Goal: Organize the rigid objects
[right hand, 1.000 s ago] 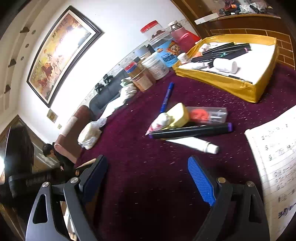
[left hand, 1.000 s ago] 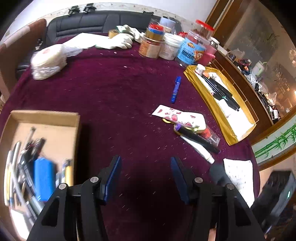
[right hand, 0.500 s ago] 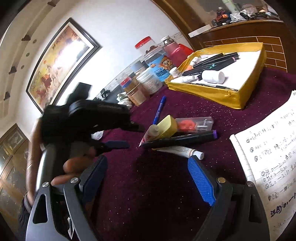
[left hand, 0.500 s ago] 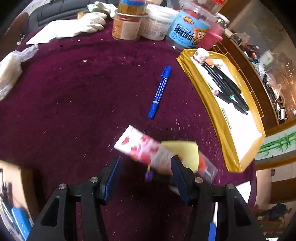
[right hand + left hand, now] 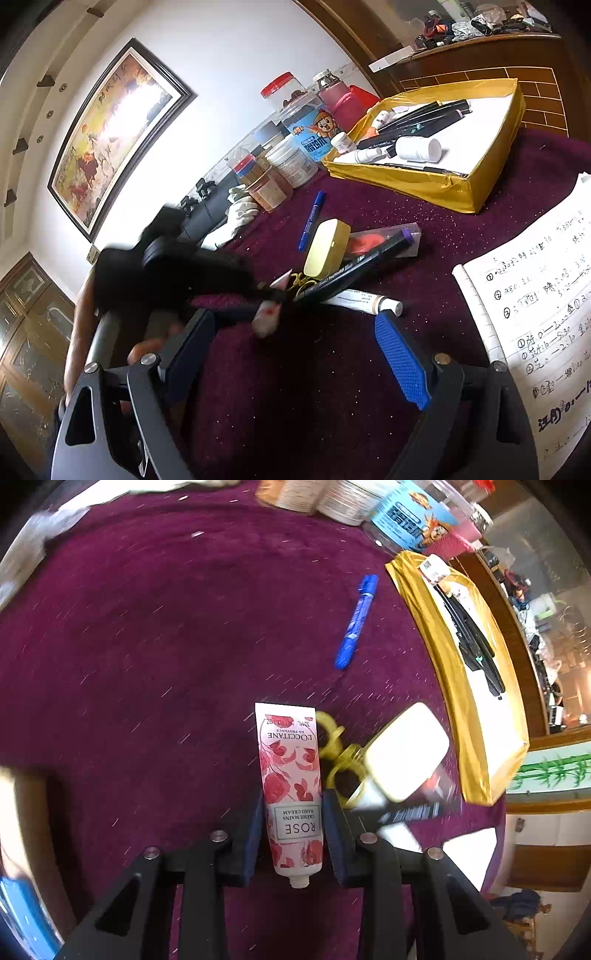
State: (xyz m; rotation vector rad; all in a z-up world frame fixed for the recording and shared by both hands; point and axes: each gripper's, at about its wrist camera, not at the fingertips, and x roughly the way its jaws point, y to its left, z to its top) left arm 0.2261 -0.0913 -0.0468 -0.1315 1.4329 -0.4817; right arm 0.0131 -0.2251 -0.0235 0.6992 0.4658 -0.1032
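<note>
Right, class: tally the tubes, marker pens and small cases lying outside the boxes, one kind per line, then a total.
Tubes: 2 (hand cream tube, white tube)
Marker pens: 2 (blue pen, black pen)
Cases: 2 (yellow case, clear case)
Total: 6

A home living room: framed painting (image 5: 110, 147), sofa (image 5: 207, 214), cluttered table (image 5: 147, 627).

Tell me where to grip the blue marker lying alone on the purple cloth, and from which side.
Grip the blue marker at mid-barrel, coming straight down from above with the gripper's fingers across its width. It lies flat and alone on the purple cloth, so both long sides are free. The right gripper is open and unoccupied; the left gripper is shut on the hand cream tube.
</note>
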